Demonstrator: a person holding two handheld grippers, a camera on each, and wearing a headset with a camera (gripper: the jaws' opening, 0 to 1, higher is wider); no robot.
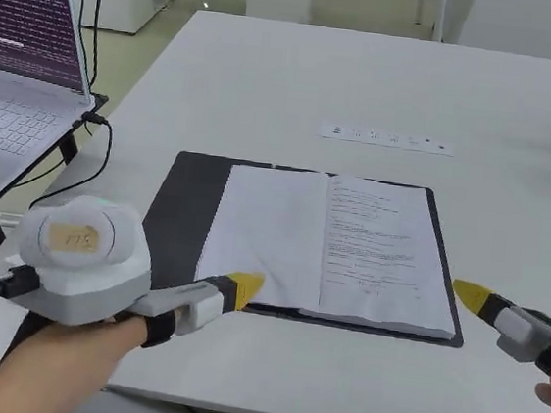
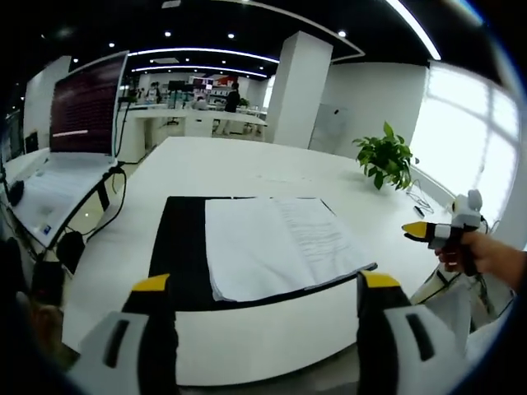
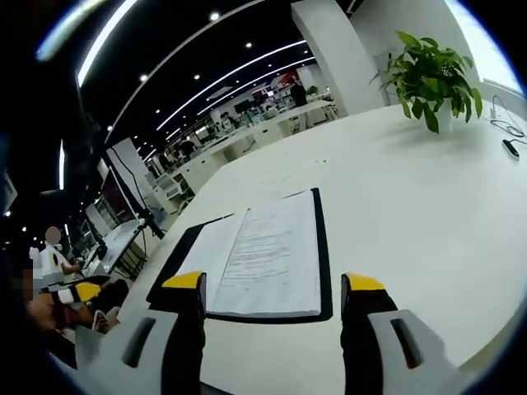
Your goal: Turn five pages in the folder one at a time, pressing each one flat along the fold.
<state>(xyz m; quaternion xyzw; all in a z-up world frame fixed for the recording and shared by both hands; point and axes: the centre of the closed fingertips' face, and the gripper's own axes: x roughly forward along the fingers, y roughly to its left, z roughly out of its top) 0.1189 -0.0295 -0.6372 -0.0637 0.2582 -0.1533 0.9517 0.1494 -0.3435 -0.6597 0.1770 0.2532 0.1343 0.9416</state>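
black-covered folder (image 1: 184, 212) lies open and flat on a white table (image 1: 368, 78) at the centre of the head view, its left page (image 1: 263, 230) blank and its right page (image 1: 384, 248) carrying printed lines. the left gripper (image 1: 246, 284), held in a hand (image 1: 73, 353) at 7 o'clock from the folder, points its yellow tip at the near edge of the blank page; whether it touches the paper cannot be told. in the left gripper view its jaws stand wide apart with nothing between them, either side of the folder's near edge. the right gripper (image 1: 470, 294) hovers at 4 o'clock, just off the folder's near right corner and clear of the paper. the right gripper view shows its jaws likewise spread wide and empty, the folder ahead at 12 o'clock. an open laptop (image 1: 21, 91) with a lit screen sits at 10 o'clock, cables (image 1: 99, 149) trailing beside it. a potted plant (image 2: 387, 156) stands at 2 o'clock in the left gripper view.
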